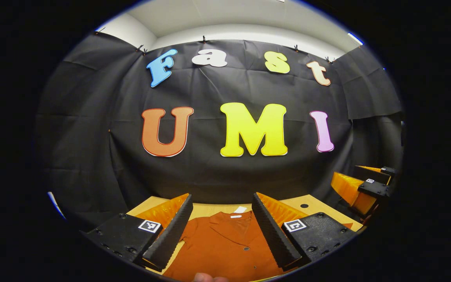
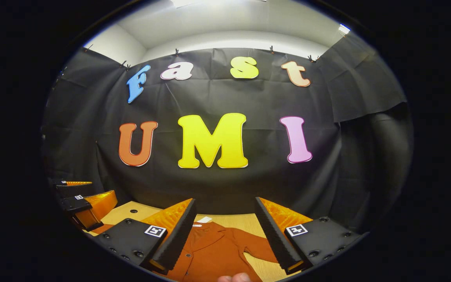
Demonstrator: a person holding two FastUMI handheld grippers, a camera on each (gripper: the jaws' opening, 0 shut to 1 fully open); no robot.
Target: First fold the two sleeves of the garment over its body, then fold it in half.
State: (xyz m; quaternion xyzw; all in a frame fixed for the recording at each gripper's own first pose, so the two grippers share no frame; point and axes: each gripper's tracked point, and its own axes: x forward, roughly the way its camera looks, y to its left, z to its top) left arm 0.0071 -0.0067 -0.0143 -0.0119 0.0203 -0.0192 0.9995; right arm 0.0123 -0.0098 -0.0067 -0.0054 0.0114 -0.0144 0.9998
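Observation:
A rust-orange collared shirt [image 1: 225, 244] lies flat on the wooden table [image 1: 311, 201], buttons up, with a white neck label at its far end. My left gripper [image 1: 221, 200] hovers open above the collar area, nothing between its fingers. In the right gripper view the shirt [image 2: 210, 252] lies below, with one sleeve [image 2: 257, 246] spread out to the right. My right gripper [image 2: 225, 201] is open too and holds nothing. Each gripper shows off to the side in the other's view: the right gripper [image 1: 352, 178] and the left gripper [image 2: 82, 196].
The black cloth wall stands close behind the table's far edge [image 2: 225, 216]. Small round holes [image 1: 304, 205] dot the tabletop. A fingertip [image 1: 210, 278] shows at the bottom of the left gripper view, and a fingertip [image 2: 233, 278] at the bottom of the right gripper view.

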